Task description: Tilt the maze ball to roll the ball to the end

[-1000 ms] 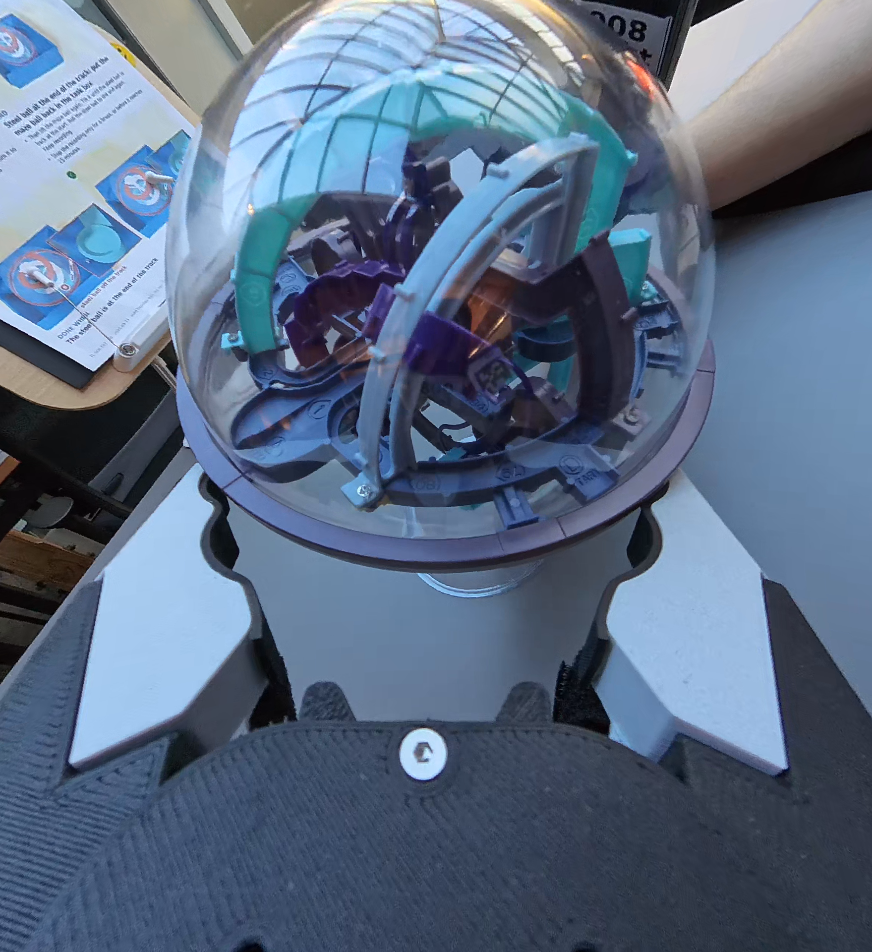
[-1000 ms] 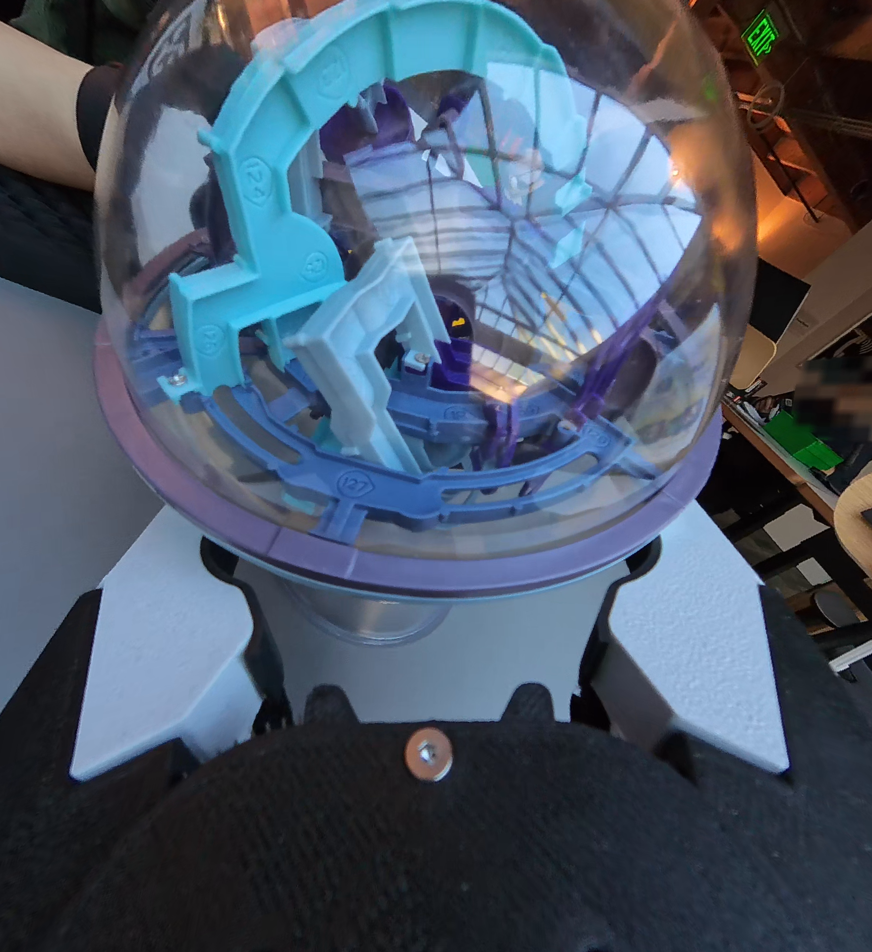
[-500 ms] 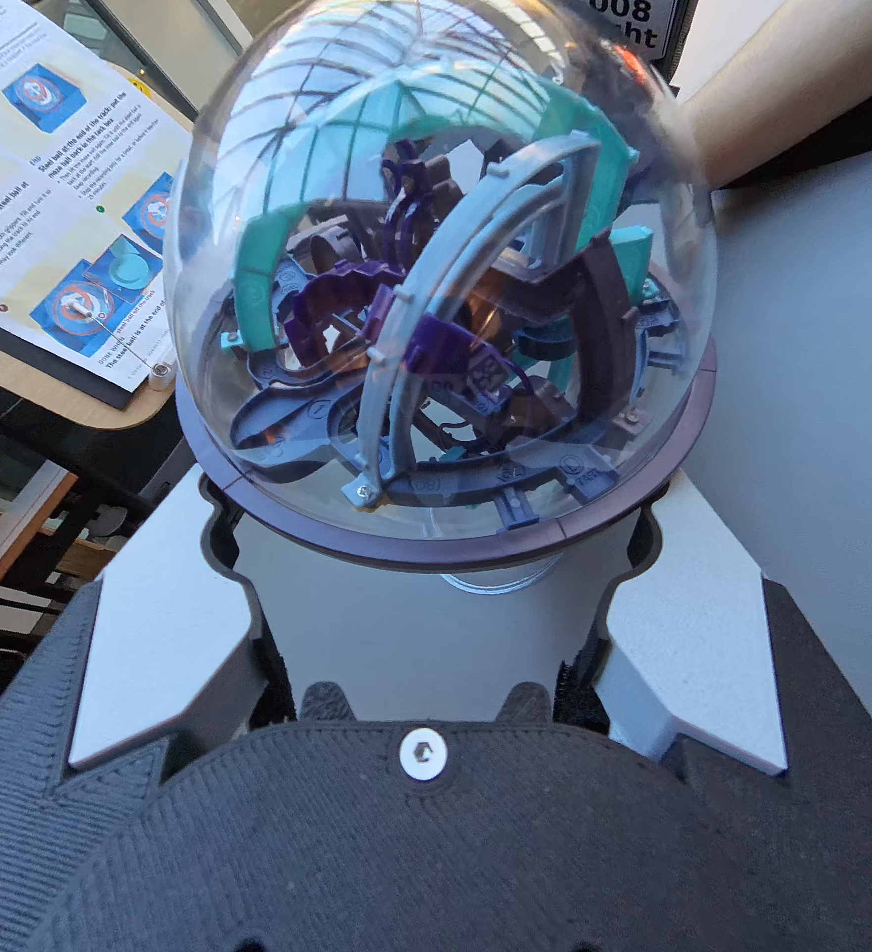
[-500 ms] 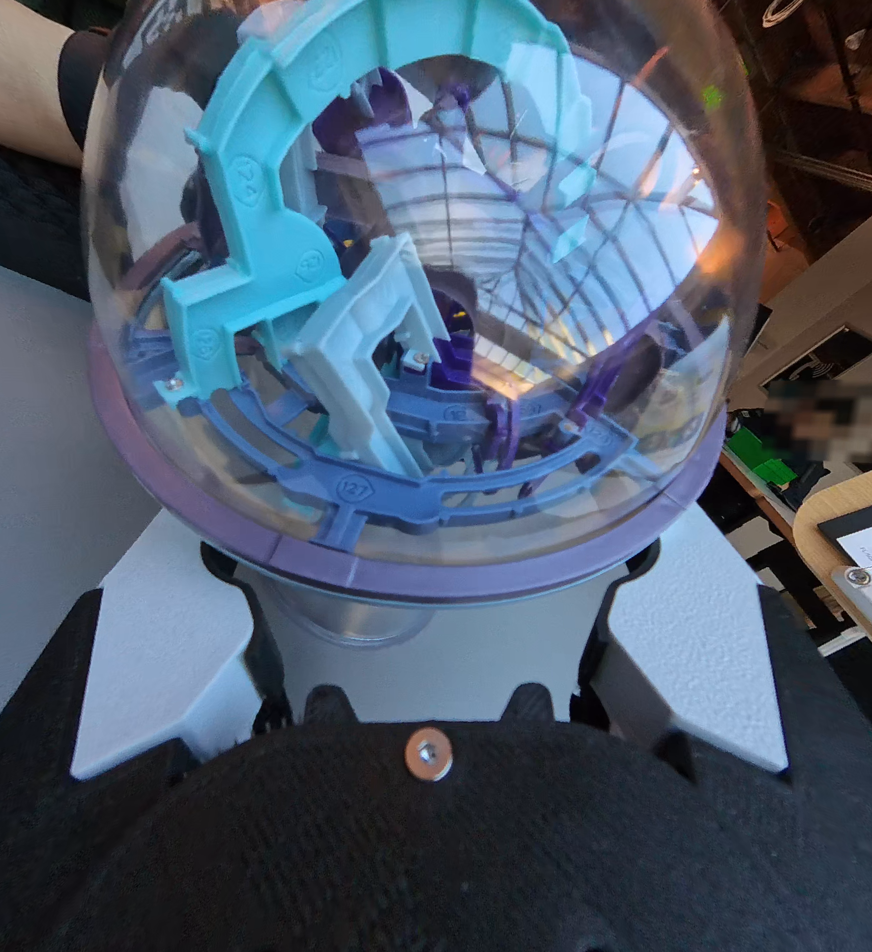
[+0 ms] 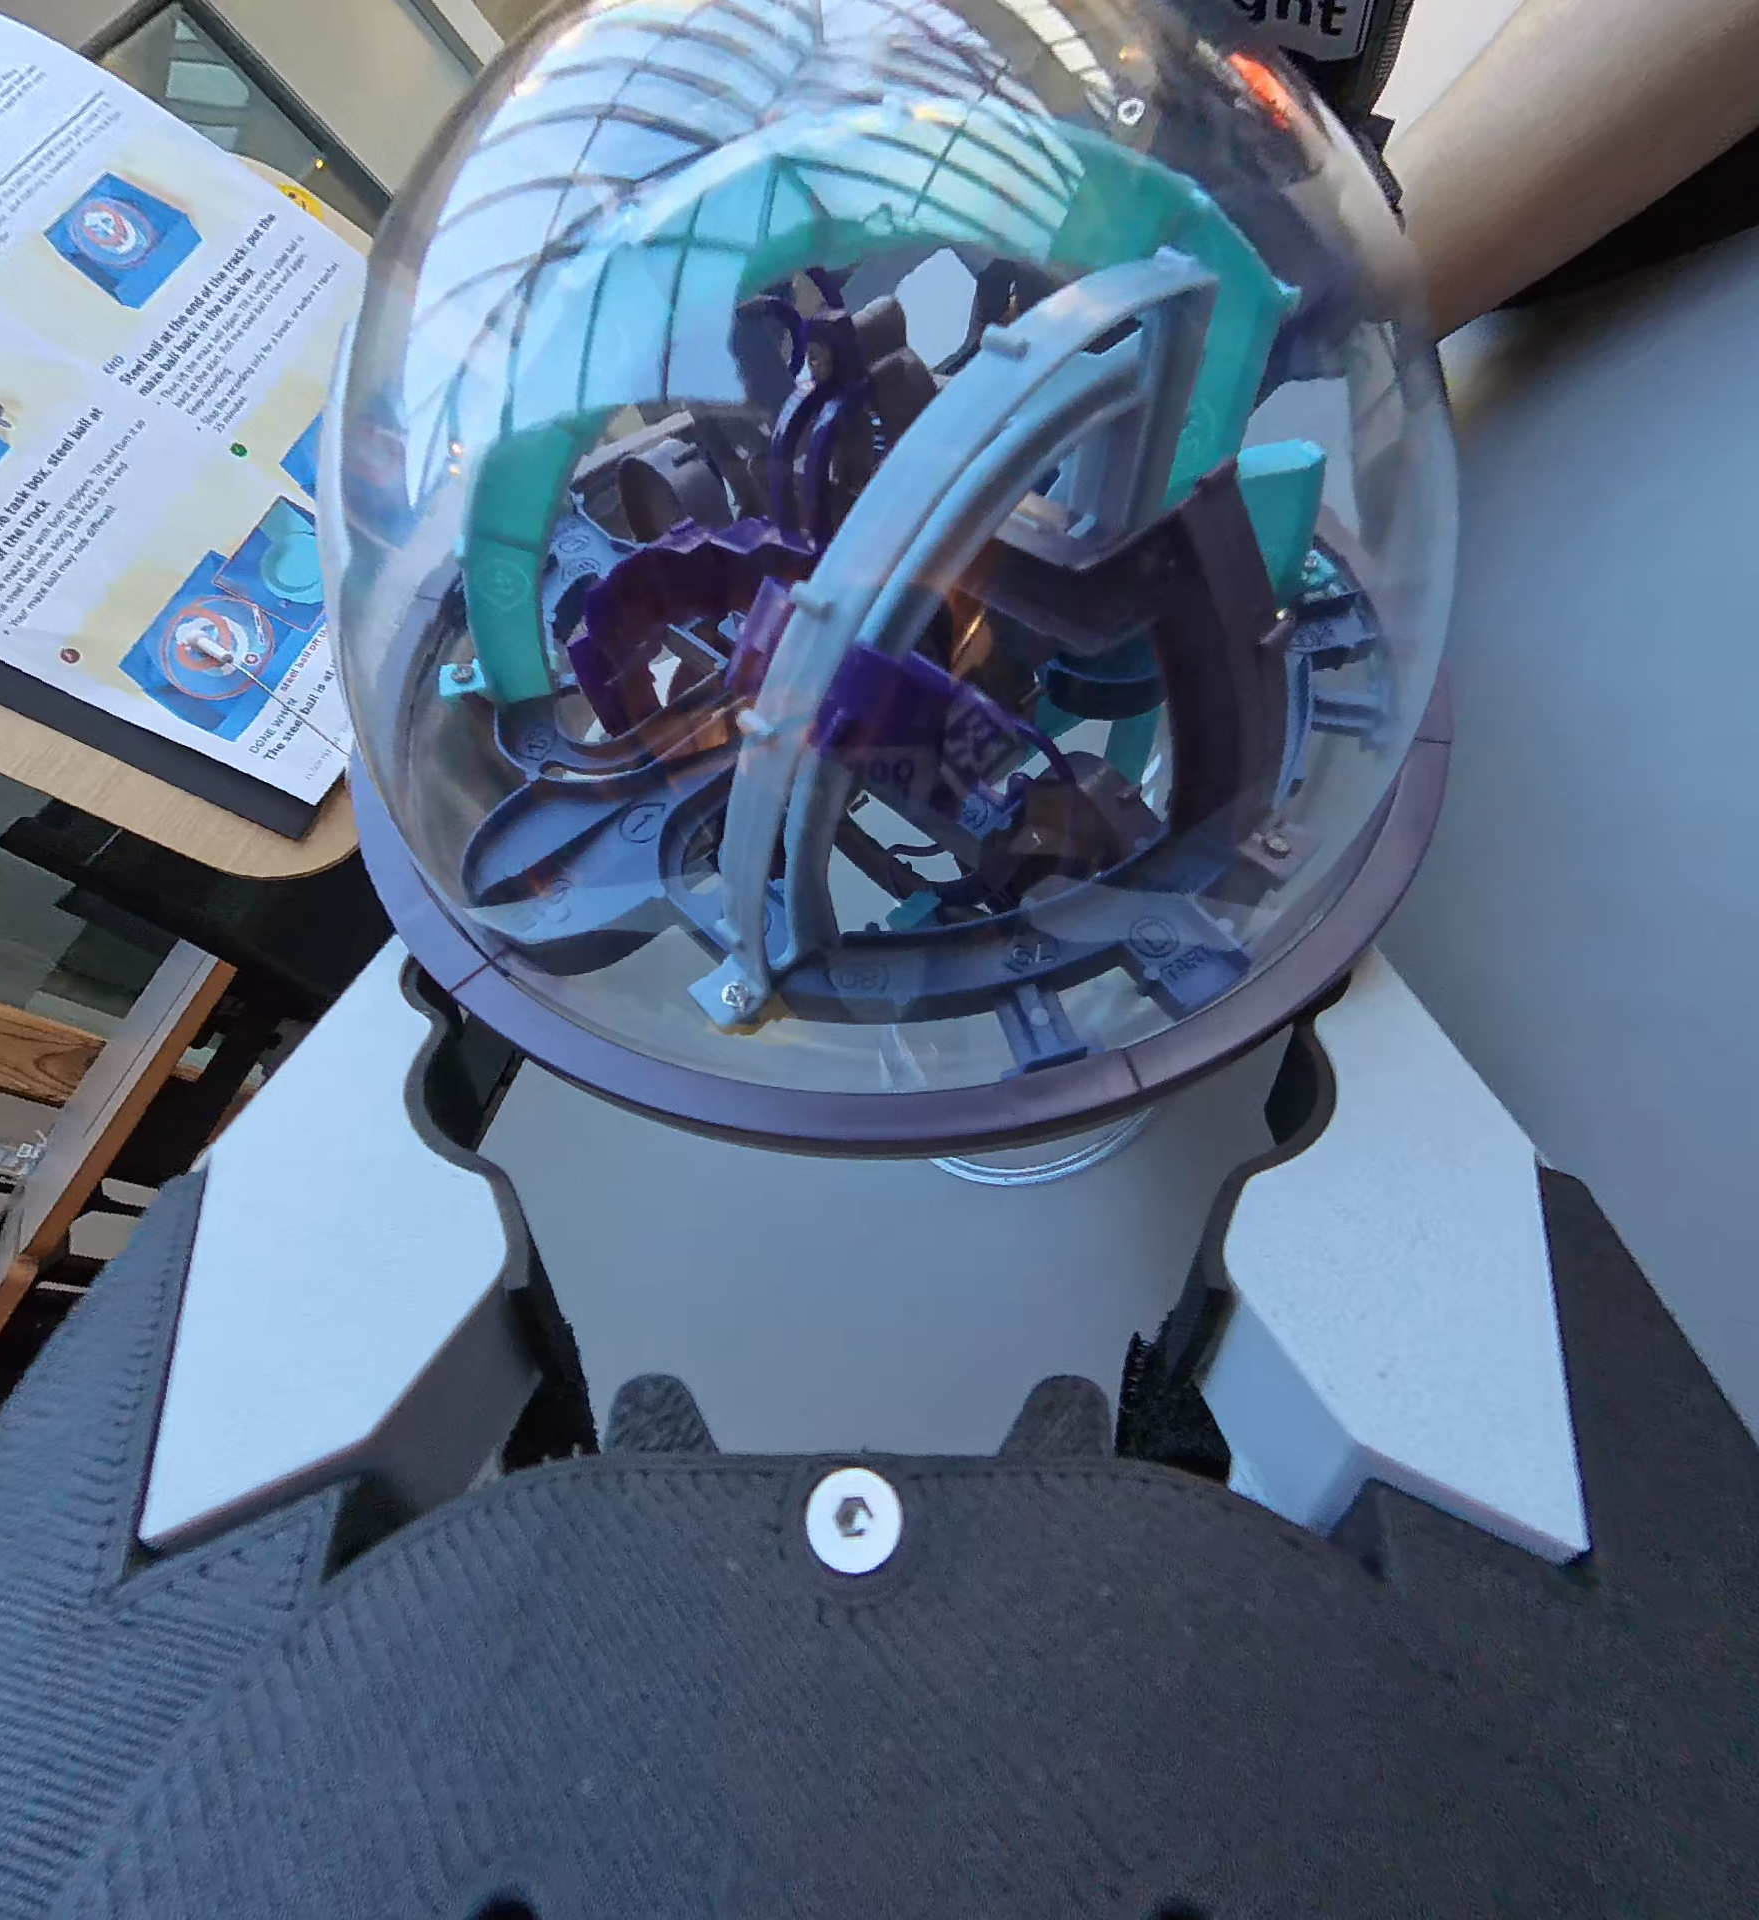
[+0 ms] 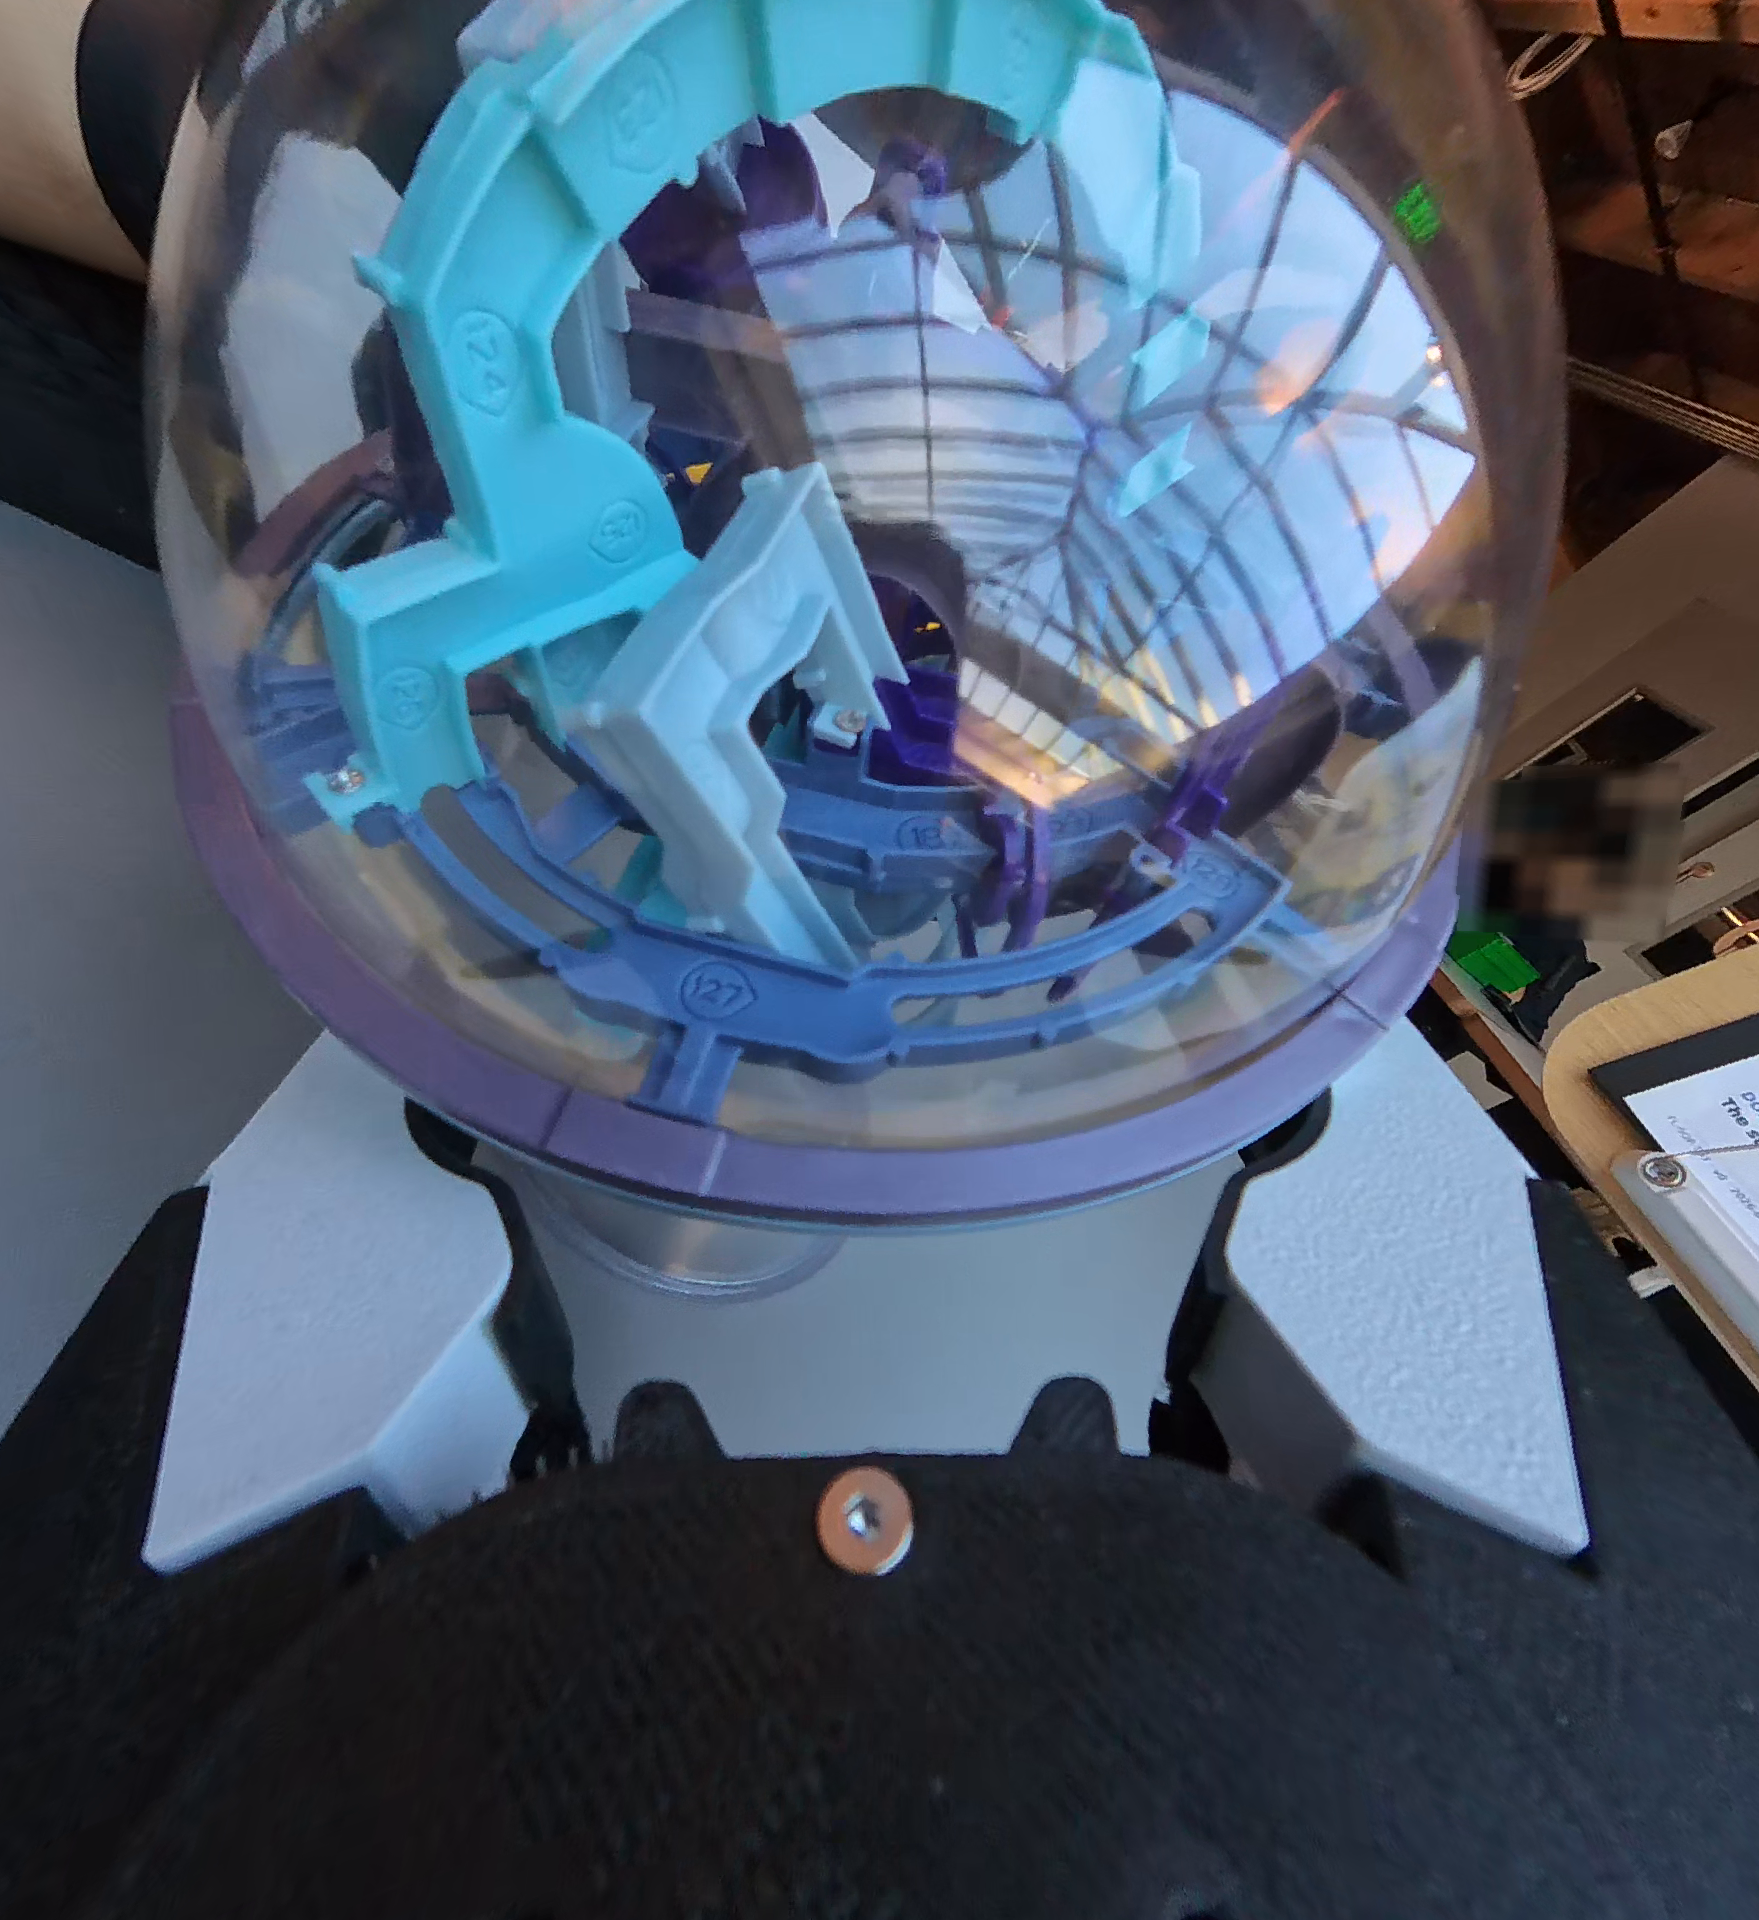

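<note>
Progress was hard to judge: the left gripper (image 5: 880, 1060) and right gripper (image 6: 870, 1132) each clamped the maze ball (image 5: 885, 520) by its purple rim, clear of the tabletop (image 5: 1633, 727), steel ball unseen, end unreached.

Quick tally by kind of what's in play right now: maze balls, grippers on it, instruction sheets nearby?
Maze ball: 1, clear sphere with a purple equator ring
Grippers on that ring: 2, left gripper and right gripper, on opposite sides
Instruction sheet: 1, on a wooden board beside the ball
Steel ball inside: 0 that I can pick out
Total: 4
</note>
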`<state>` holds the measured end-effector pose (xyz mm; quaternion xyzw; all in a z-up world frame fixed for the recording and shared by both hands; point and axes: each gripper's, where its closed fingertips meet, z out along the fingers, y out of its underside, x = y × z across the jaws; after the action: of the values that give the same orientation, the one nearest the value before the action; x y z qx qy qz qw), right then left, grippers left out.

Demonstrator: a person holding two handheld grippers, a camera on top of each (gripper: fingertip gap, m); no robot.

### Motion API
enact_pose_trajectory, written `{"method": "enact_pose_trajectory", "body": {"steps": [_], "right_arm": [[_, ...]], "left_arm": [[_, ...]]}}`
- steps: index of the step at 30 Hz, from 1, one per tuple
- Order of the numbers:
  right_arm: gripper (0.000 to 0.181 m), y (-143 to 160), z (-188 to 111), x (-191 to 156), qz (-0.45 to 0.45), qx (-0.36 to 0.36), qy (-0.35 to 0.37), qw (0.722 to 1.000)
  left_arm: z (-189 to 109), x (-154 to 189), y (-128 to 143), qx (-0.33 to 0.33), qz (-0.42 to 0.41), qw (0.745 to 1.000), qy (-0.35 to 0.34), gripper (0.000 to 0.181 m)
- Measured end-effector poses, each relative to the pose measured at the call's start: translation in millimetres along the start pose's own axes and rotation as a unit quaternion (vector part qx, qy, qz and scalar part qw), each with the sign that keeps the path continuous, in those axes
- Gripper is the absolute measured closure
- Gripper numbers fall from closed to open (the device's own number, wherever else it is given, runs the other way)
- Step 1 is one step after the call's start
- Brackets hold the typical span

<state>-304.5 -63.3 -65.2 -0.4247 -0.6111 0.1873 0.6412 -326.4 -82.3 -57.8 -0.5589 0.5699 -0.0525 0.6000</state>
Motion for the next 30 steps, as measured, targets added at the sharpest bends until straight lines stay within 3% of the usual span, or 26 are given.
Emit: {"method": "enact_pose_trajectory", "body": {"steps": [30], "right_arm": [[0.028, 35, 16, 14, 0.049, -0.045, -0.018, 0.998]], "left_arm": [[22, -17, 30, -0.027, -0.042, 0.998, 0.028, 0.027]]}}
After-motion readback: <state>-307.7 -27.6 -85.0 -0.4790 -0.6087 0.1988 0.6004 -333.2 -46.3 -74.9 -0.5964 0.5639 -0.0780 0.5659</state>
